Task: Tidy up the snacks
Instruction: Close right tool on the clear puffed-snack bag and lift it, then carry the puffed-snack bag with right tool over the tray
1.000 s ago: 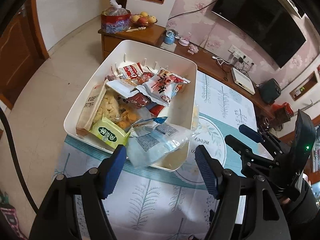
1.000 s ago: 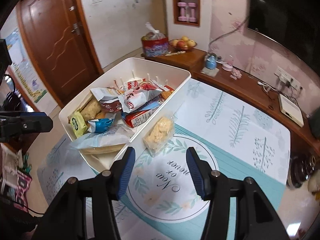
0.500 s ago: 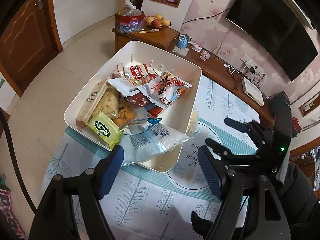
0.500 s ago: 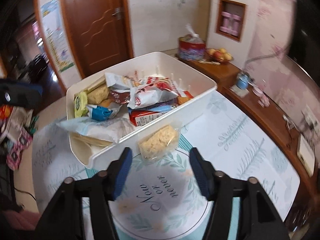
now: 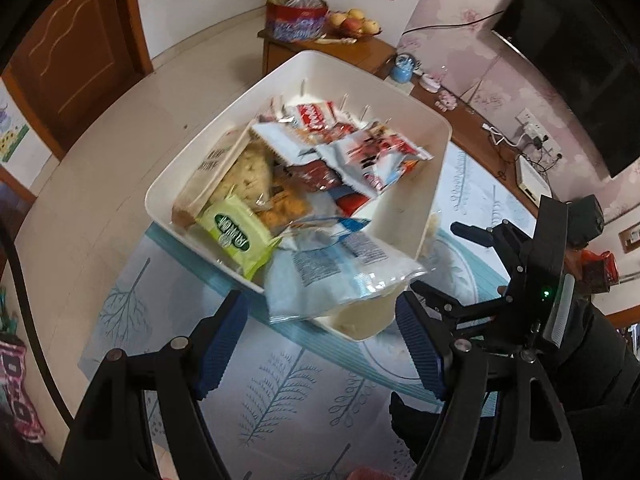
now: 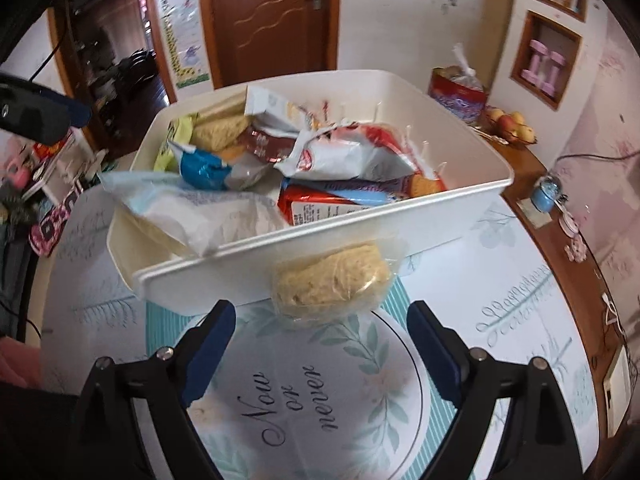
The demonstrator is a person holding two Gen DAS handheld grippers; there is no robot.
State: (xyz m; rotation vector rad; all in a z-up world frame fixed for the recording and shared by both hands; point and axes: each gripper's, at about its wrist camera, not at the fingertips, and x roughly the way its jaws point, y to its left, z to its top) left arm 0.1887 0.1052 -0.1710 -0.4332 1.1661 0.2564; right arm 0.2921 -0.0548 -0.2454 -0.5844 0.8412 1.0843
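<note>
A white plastic bin [image 5: 430,208] [image 6: 328,236] stands on the table, filled with several snack packets. A clear bag with a blue label [image 5: 332,280] hangs over its near rim. A clear packet of yellow crispy snack [image 6: 332,280] leans on the tablecloth against the bin's outer wall. My right gripper [image 6: 320,340] is open and empty, just in front of that packet. My left gripper [image 5: 324,340] is open and empty, just short of the hanging bag. The right gripper [image 5: 476,272] also shows in the left wrist view, beside the bin.
The table has a pale blue leaf-print cloth [image 6: 320,400] with a round "Now or never" motif. A wooden sideboard [image 5: 460,120] behind holds a red tin, a fruit bowl [image 5: 354,24], a blue jar and a white router. A brown door [image 6: 276,16] is beyond the bin.
My right gripper has swung left and dropped closer to the yellow snack packet, which now sits between its fingers' line. My left gripper has drawn back slightly from the bin.
</note>
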